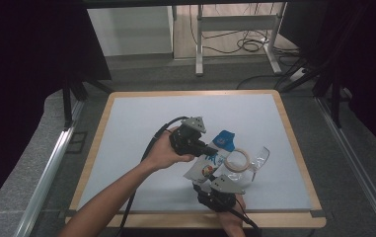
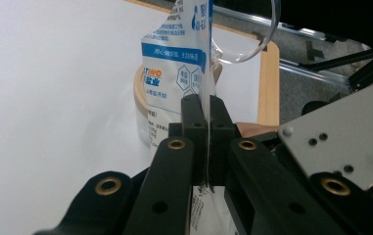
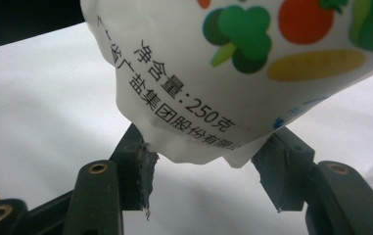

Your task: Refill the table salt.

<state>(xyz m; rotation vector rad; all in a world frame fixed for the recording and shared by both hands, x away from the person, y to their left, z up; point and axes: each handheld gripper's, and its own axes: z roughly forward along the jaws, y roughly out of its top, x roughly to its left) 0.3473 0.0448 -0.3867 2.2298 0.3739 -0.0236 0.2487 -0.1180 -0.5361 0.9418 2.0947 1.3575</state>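
Salt pouch [image 1: 210, 163]: a white and blue printed bag with Chinese text and vegetable pictures, held up off the worktop [image 1: 141, 128] between the two tools, near the front right of the board.
Left hand-held gripper [image 1: 210, 148]: jaws closed tight on the thin edge of the pouch; in the left gripper view the film runs straight up between the two black pads [image 2: 194, 115].
Right hand-held gripper [image 1: 210, 183]: at the front edge of the worktop, just below the pouch; jaws about half apart, the bottom corner of the pouch [image 3: 208, 152] hanging between them; the left pad [image 3: 142, 169] touches the bag's edge, the right pad stands just clear of it.
Wooden ring [image 1: 238, 160]: a round pale hoop just right of the pouch, beside the clear container.
Clear container [image 1: 258, 159]: transparent plastic, tilted, at the right of the ring.
Worktop: pale grey-blue sheet with a wooden border.
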